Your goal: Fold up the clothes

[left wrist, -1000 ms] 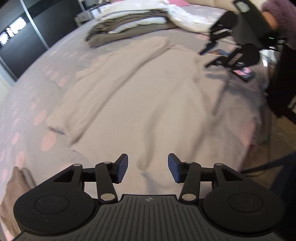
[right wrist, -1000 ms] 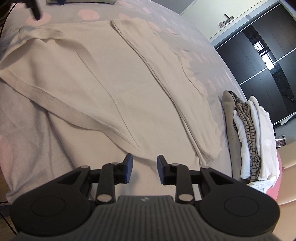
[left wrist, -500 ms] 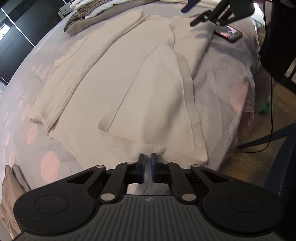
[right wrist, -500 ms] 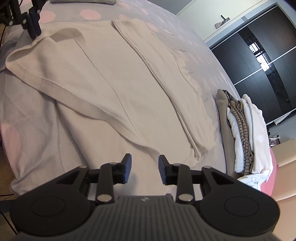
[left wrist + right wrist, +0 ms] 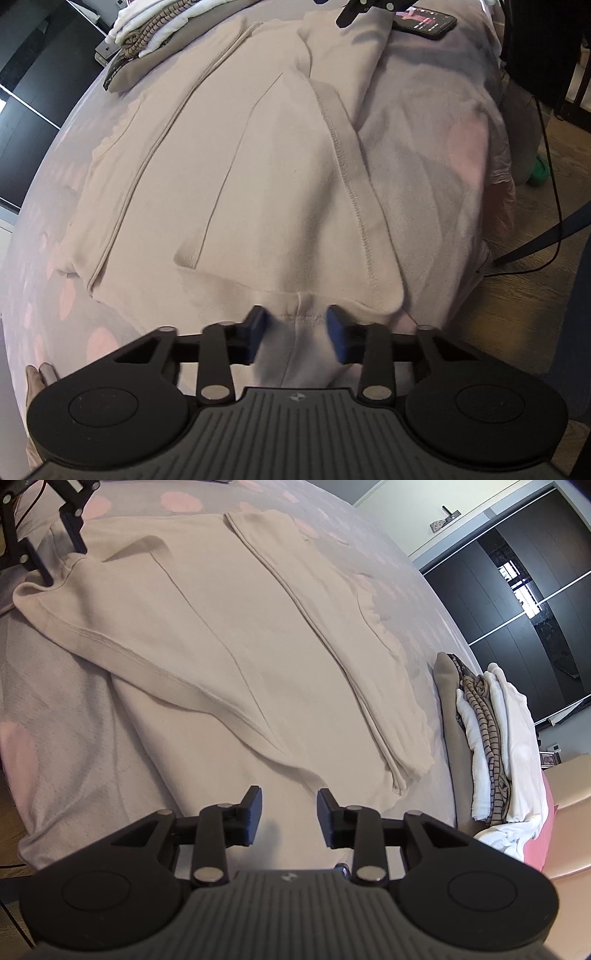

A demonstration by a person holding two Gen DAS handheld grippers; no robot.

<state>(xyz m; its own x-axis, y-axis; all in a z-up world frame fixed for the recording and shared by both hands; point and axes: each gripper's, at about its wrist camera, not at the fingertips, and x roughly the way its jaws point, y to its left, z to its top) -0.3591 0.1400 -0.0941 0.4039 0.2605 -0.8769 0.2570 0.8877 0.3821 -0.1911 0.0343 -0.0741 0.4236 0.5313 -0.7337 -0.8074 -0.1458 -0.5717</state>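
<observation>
A cream garment (image 5: 288,166) lies spread on the bed, its far side folded in lengthwise and a flap turned over on the near side. My left gripper (image 5: 295,332) hangs over the garment's near hem with its jaws opening. The hem lies between the pads without being pinched. In the right wrist view this gripper (image 5: 62,563) shows at the garment's far corner. My right gripper (image 5: 290,812) stands open just above the other end of the cream garment (image 5: 240,646), with nothing held. Its fingertips (image 5: 351,13) show at the top of the left wrist view.
The bed cover (image 5: 443,166) is grey-lilac with pink dots. A stack of folded clothes (image 5: 487,738) sits beyond the garment, and a phone (image 5: 424,20) lies near the bed's edge. Wooden floor (image 5: 517,314) with a black cable (image 5: 550,147) lies beside the bed.
My left gripper came down from over the garment to its near hem, shut there, then spread its jaws again around the hem. The right gripper hardly moved.
</observation>
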